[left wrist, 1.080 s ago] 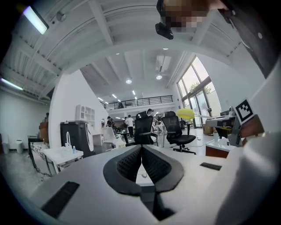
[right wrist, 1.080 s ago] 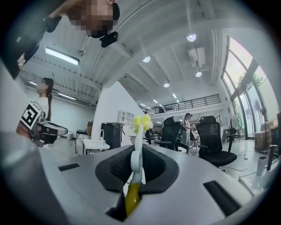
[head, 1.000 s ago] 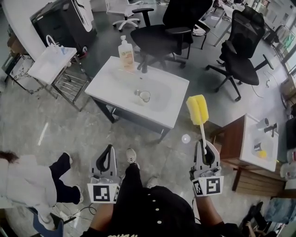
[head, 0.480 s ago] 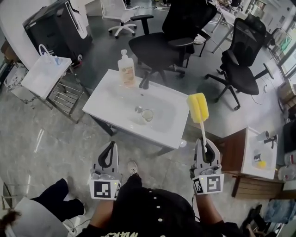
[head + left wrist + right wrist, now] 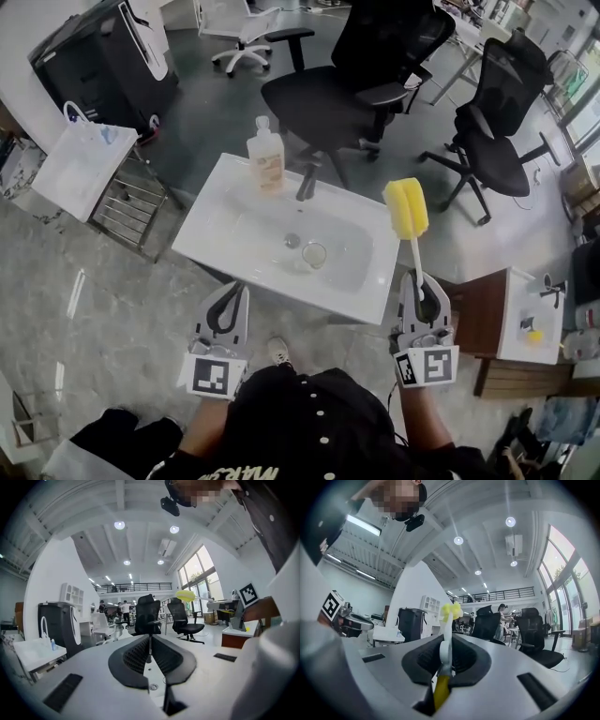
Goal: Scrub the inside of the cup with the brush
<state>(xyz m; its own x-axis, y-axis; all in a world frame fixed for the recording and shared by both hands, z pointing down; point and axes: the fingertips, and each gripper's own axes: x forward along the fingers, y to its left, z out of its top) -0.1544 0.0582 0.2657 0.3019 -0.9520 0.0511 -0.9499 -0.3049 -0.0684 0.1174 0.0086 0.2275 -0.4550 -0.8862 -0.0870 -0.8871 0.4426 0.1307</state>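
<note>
Not scrubbing yet
My right tongs [image 5: 419,281] are clamping the yellow sponge brush [image 5: 406,208]; my left tongs [image 5: 232,292] are pressing together, empty; the clear glass cup [image 5: 314,254] is waiting.

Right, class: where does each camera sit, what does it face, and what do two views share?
Head view: on the head, steeply down at sink, cup; torso, left gripper, right gripper show.
Left gripper view: on left gripper, along shut empty jaws toward chairs; sleeve above.
Right gripper view: on right gripper, along jaws shut on brush.
All share the brush.
</note>
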